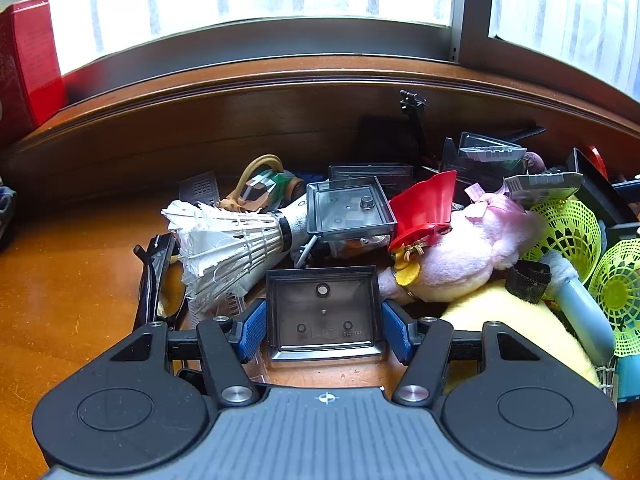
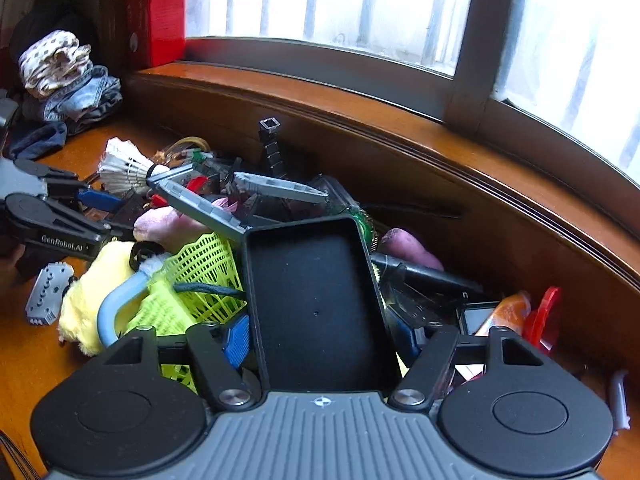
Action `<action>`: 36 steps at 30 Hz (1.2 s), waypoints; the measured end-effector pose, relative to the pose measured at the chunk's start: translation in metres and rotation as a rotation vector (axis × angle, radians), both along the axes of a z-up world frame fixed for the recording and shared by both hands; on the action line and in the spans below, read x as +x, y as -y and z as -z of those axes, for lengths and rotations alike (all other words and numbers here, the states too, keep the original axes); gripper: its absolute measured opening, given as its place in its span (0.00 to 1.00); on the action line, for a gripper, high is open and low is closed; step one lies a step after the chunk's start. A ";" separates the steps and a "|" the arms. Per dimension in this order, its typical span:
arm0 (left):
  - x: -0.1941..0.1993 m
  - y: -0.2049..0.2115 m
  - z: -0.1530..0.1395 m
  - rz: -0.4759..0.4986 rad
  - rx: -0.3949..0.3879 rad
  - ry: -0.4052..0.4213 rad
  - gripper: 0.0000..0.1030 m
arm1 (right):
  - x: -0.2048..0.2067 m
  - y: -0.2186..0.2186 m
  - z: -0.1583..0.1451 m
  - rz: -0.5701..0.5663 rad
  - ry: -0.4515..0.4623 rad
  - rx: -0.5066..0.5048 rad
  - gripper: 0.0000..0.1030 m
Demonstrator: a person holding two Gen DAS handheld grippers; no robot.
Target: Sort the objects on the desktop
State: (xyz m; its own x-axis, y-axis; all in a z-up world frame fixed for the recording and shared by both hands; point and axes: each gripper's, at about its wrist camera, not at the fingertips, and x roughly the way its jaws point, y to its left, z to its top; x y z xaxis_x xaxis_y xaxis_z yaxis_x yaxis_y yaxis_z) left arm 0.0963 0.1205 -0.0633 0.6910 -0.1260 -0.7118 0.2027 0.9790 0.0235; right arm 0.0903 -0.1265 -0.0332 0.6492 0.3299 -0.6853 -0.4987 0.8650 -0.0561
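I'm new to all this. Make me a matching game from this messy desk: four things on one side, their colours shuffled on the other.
Things:
1. feather shuttlecock
2. mesh shuttlecock
3. plush toy
4. box on the sill

Colours:
A. pink
B. red
C. white
D. neon yellow-green

Pairs: 1-C, 2-D, 3-A, 4-B

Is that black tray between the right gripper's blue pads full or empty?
Empty: the black tray shows only its bare dark floor.
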 end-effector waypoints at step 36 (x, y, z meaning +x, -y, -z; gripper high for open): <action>-0.080 0.011 -0.062 0.031 -0.106 0.143 0.59 | -0.080 0.021 -0.027 0.263 -0.010 0.192 0.66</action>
